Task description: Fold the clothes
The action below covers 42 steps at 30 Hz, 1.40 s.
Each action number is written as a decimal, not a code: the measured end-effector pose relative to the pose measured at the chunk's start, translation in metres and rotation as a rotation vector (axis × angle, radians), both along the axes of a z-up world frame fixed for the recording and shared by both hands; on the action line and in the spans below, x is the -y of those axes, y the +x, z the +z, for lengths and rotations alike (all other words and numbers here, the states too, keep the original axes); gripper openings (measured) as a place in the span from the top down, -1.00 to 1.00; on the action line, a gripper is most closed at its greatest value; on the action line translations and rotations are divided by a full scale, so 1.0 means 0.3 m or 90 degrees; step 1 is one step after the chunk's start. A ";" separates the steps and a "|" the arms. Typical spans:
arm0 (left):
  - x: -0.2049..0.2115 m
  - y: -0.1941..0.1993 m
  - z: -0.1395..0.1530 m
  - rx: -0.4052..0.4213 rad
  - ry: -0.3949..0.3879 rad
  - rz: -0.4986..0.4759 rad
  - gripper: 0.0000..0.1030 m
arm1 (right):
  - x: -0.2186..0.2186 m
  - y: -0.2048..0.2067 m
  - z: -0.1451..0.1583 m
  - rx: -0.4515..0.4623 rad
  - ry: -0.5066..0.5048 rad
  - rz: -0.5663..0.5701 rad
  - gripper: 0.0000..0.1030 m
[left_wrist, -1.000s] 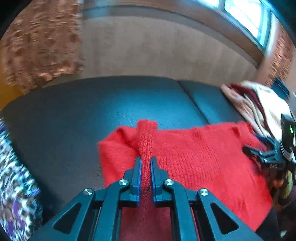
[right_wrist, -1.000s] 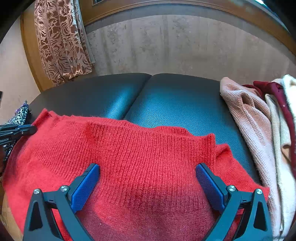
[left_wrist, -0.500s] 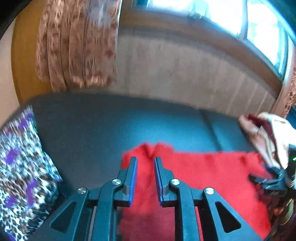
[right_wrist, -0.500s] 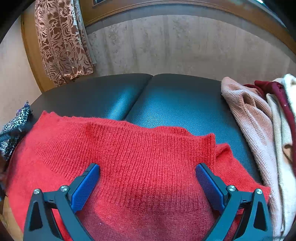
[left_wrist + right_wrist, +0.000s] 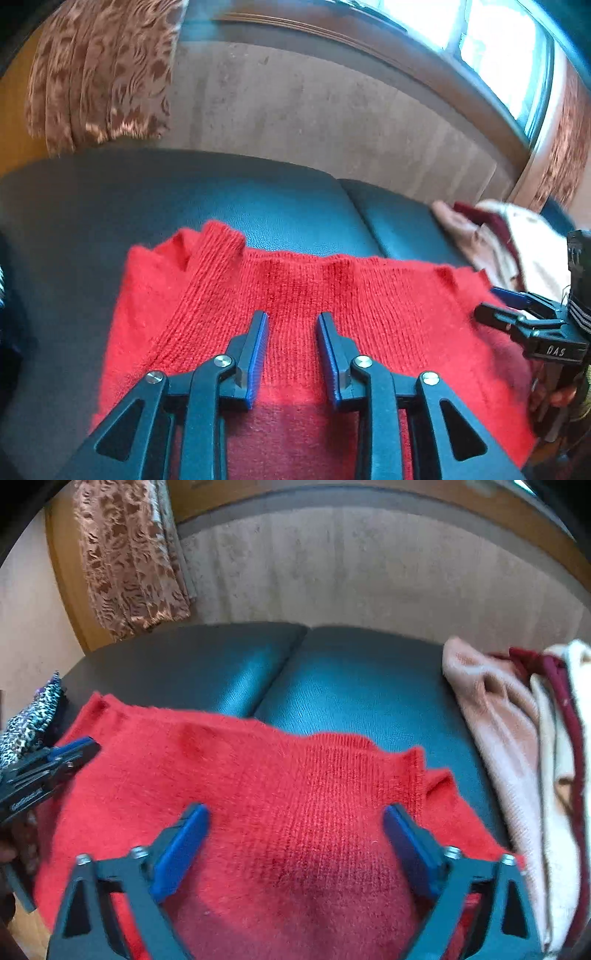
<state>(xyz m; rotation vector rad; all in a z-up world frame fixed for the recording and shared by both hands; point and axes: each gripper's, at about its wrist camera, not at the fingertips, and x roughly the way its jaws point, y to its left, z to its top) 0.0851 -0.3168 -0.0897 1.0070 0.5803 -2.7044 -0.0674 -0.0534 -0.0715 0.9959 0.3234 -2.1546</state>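
A red knit sweater (image 5: 295,291) lies spread on the dark leather seat (image 5: 184,199), a sleeve end folded over at its far left corner. My left gripper (image 5: 291,321) hovers over the sweater's middle, open, nothing between its blue pads. The right wrist view shows the same sweater (image 5: 295,786) below my right gripper (image 5: 295,812), which stands wide open and empty. Each gripper shows at the other view's edge: the right gripper (image 5: 517,310) at the sweater's right side, the left gripper (image 5: 55,760) at its left side.
A pile of pink, maroon and cream garments (image 5: 524,738) lies at the right end of the seat (image 5: 351,672). A leopard-print cushion (image 5: 33,716) sits at the left end. A wall and a patterned curtain (image 5: 99,74) stand behind the seat.
My left gripper let go of the red sleeve it pinched, opened, and moved right over the sweater's middle. The sleeve now lies folded on the sweater. My right gripper stayed open, shifting slightly.
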 end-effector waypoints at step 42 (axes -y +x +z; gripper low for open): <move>0.013 -0.110 0.088 0.060 0.028 -0.067 -0.06 | 0.163 -0.027 -0.033 0.025 -0.076 0.018 -0.08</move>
